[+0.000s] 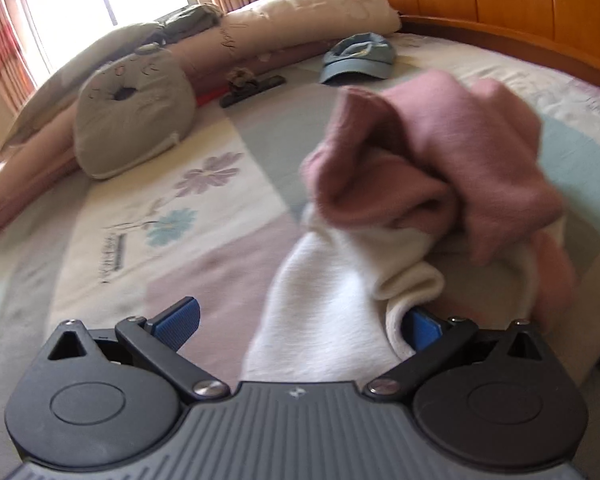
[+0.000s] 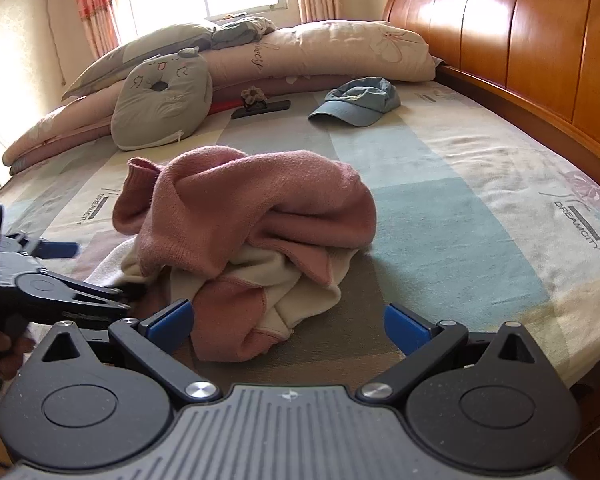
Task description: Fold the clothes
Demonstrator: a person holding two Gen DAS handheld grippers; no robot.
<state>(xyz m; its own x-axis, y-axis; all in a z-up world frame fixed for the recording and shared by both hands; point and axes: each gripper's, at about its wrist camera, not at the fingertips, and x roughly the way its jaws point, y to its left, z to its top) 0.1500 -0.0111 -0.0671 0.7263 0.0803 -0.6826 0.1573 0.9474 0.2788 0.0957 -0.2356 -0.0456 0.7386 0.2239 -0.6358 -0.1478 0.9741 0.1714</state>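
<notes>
A crumpled pink and cream sweater (image 2: 252, 216) lies in a heap on the patchwork bedspread (image 2: 460, 208). In the left wrist view the sweater (image 1: 440, 160) fills the centre and right, blurred, its cream part running down between the fingers. My left gripper (image 1: 303, 324) is open, and the cream cloth drapes over its right blue pad (image 1: 422, 330). From the right wrist view the left gripper (image 2: 100, 272) reaches into the heap's left edge. My right gripper (image 2: 288, 324) is open just in front of the heap, with a pink fold lying between its fingers.
A blue cap (image 2: 360, 100), a grey cat-face cushion (image 2: 160, 108) and a black clip with a flower (image 2: 260, 106) lie farther back. Folded quilts (image 2: 300, 52) line the far side. The wooden headboard (image 2: 520, 40) runs along the right. A hand (image 2: 4, 352) holds the left gripper.
</notes>
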